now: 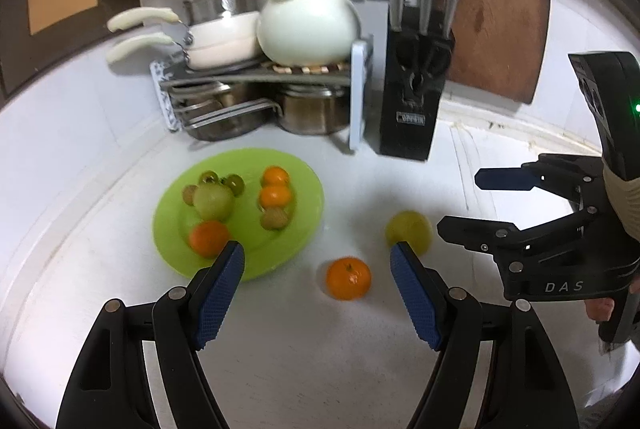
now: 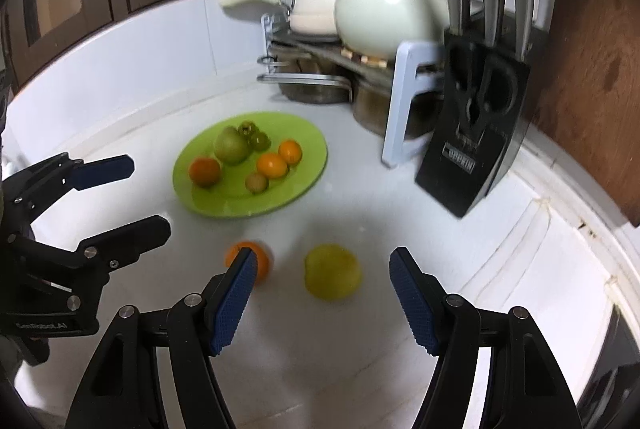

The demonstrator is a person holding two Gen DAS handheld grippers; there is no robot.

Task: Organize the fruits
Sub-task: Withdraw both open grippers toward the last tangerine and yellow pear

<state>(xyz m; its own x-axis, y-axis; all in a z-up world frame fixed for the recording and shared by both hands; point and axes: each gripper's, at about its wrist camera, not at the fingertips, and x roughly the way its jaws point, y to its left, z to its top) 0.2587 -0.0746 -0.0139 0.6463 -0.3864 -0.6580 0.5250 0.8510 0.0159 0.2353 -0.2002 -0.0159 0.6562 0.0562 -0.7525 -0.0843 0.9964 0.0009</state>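
On the left of the smooth white counter [image 1: 280, 349] lies a round, glossy lime-green plate [image 1: 304, 185] holding small fruits: three orange mandarins, a larger pale-green apple-like fruit, and several little greenish and brownish round ones. The left gripper [image 1: 318, 269], black-framed with ribbed blue pads, stands released with nothing between its fingers; its left finger overlaps the plate's near rim in view. Ahead of it, in the gap, a dimpled orange mandarin [image 1: 348, 277] sits alone on the counter, just off the plate. Right of that rests a yellow-green apple [image 1: 410, 233], smooth and rounded, near but apart from the mandarin. In the right wrist view this apple [image 2: 332, 272] lies ahead between the fingers of the right gripper [image 2: 322, 269], also released and gripping nothing. Behind stand a metal rack [image 1: 356, 97] with steel pots and a cream ceramic pot [image 1: 306, 23], then a black knife block [image 1: 412, 97] and a brown wooden board [image 1: 500, 17].
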